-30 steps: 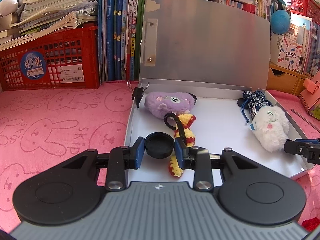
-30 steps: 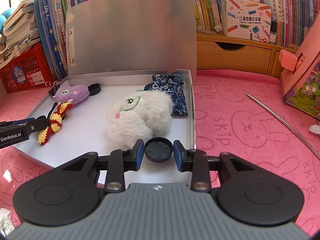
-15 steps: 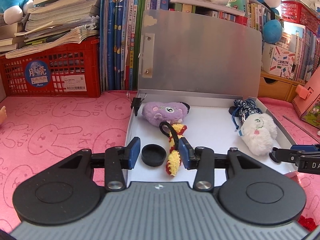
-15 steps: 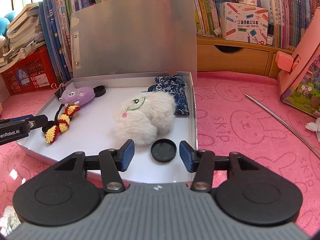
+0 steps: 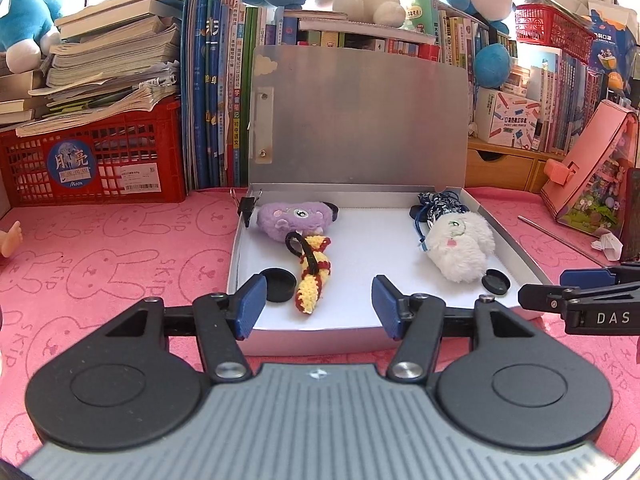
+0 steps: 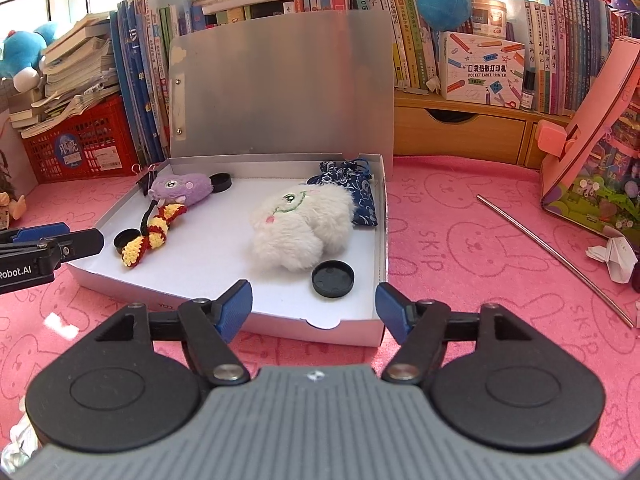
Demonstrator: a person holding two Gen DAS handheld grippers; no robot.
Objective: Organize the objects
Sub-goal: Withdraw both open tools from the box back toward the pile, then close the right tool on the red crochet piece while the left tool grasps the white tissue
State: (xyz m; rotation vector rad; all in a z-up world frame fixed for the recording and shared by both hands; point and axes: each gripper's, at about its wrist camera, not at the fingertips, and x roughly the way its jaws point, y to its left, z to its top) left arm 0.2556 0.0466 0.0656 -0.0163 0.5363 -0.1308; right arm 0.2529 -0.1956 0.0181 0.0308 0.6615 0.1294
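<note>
Standing nearest each camera, both tools are spread wide and grip nothing: the left tool (image 5: 318,306) sits just short of the near wall of the open box (image 5: 312,338), and the right tool (image 6: 314,306) sits before the box's near right corner. The box rests on the pink bunny-print surface (image 5: 100,264) with its silver lid (image 5: 360,120) raised upright at the back. Inside, near the front left, a black cap (image 5: 278,285) lies flat just beside the left tool's left finger (image 5: 250,305), clear of it. Touching or just beside that cap is a yellow-and-red crocheted toy (image 5: 313,278) with a black loop, stretching toward the back. At the front right, a second black cap (image 6: 333,279) lies flat close to the box's right wall, just in front of a white plush toy (image 6: 300,226). Behind the white plush, a blue patterned pouch (image 6: 356,192) lies against the right wall. At the back left, a purple plush toy (image 5: 294,216) lies with a third black cap (image 6: 221,182) beside it, and a black binder clip (image 5: 248,206) grips the left wall there. Outside the box, a metal rod (image 6: 556,254) lies on the surface to the right. Farthest back stand a red crate (image 5: 92,160) and rows of books (image 5: 216,92).
</note>
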